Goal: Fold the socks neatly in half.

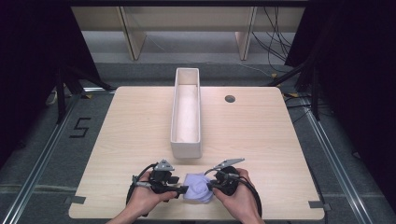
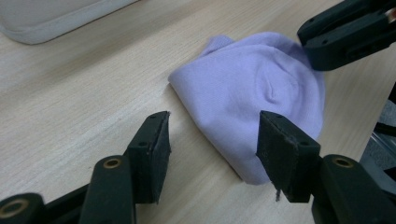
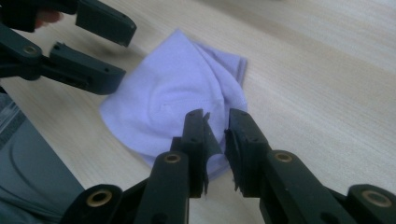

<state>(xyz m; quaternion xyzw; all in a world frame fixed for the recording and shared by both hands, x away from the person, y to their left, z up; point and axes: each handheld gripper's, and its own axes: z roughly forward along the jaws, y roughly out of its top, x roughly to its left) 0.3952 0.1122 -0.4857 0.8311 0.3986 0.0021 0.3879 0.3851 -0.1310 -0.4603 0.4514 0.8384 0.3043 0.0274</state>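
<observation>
Lilac cloth (image 1: 198,186) lies bunched on the worktop (image 1: 140,126) near its front edge, just in front of the long white tray (image 1: 186,150). Left claw (image 2: 212,140) gapes wide – cloth edge between its jaws, pads not pressing. Right claw (image 3: 217,140) is narrowed to a small gap at the cloth's other edge – whether it pinches fabric cannot be told.

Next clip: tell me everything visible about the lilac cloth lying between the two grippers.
The soft lilac knit cloth lies bunched in a rounded, folded heap on the pale wooden table, near its front edge and just before the long white tray. A hemmed corner sticks out on one side. The right gripper stands at its edge, fingers nearly together over a fold; whether they pinch it is unclear. The left gripper is open at the opposite edge.
</observation>
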